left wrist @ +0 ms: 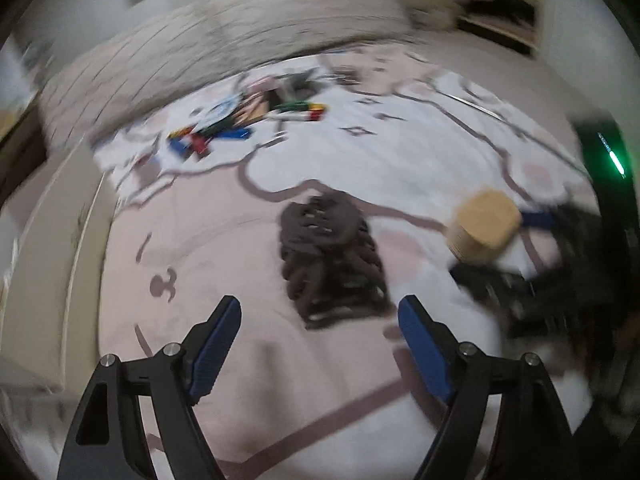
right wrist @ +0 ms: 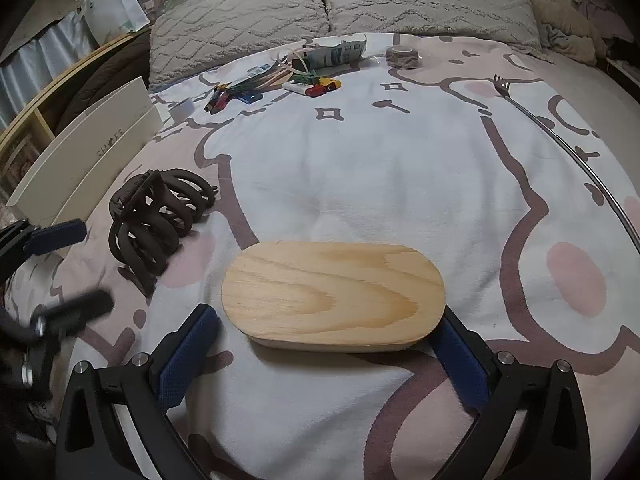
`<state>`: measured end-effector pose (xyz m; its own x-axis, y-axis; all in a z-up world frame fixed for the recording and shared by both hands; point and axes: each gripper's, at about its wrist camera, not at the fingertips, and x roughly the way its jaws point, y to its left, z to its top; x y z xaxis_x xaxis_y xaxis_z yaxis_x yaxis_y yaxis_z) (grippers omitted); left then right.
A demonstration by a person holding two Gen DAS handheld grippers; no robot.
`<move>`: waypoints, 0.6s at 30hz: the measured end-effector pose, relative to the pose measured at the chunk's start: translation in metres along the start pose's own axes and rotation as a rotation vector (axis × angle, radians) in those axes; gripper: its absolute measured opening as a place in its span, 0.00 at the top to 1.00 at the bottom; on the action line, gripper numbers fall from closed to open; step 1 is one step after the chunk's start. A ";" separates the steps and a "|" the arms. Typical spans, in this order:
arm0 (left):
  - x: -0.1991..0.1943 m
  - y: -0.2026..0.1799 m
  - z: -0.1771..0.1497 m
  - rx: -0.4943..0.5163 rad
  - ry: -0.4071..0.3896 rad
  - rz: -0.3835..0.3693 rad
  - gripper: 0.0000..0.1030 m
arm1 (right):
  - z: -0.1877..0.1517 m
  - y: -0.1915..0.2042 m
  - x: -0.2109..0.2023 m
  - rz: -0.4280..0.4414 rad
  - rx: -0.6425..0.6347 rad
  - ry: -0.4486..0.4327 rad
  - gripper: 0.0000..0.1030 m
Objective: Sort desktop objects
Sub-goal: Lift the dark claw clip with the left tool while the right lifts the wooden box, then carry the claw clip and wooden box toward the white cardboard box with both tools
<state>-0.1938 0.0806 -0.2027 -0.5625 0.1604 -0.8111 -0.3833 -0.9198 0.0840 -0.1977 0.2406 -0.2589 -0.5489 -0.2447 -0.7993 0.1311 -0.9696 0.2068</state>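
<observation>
Right gripper [right wrist: 326, 354]: jaws spread wide, blue pads either side of wooden oval box [right wrist: 332, 294]. Right pad appears to touch box end; left pad just beside other end w/ small gap. Cannot tell if it has a firm hold. Box lies flat on bedspread [right wrist: 360, 168], lid up, approx centre-front of right wrist view.

Left gripper [left wrist: 320, 332]: jaws wide open, nothing between pads; hovers over bedspread. Left wrist view motion-blurred.

Brown hair claw clip [left wrist: 330, 248]: on bedspread just ahead of left gripper, slightly right of its centre line. In right wrist view, clip [right wrist: 154, 220] sits left of wooden box, near but apart.

Misc. pile [right wrist: 280, 80] at far side of bed: coloured markers/pens, small bits, crumpled packet; detail too small to list.

Tape roll [right wrist: 402, 56]: far side, right of pile.

Fork-tipped rod [right wrist: 502, 86]: far right, long thin shaft running along bed edge.

Pillows [right wrist: 340, 0]: two, textured, grey, at head of bed.

White box [right wrist: 92, 156]: left edge of bed.
</observation>
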 end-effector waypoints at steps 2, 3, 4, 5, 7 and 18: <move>0.006 0.004 0.003 -0.095 0.012 -0.037 0.21 | 0.000 0.001 0.000 -0.003 -0.002 0.000 0.00; 0.010 0.005 0.005 -0.130 0.014 -0.063 0.21 | -0.001 0.001 0.000 -0.006 -0.003 -0.003 0.00; 0.014 0.006 0.008 -0.175 0.017 -0.089 0.21 | -0.001 0.001 0.000 -0.008 -0.004 -0.006 0.00; 0.016 0.007 0.009 -0.196 0.018 -0.093 0.21 | -0.001 0.001 0.000 -0.007 -0.004 -0.008 0.00; 0.022 0.008 0.014 -0.237 0.018 -0.082 0.21 | -0.002 -0.001 -0.001 0.004 0.004 -0.016 0.00; 0.056 0.020 0.015 -0.311 0.042 -0.066 0.19 | -0.003 -0.005 -0.006 0.029 0.033 -0.046 0.00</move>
<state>-0.2436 0.0764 -0.2377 -0.5103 0.2147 -0.8328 -0.1722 -0.9742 -0.1457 -0.1927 0.2465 -0.2570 -0.5828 -0.2717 -0.7659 0.1205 -0.9609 0.2492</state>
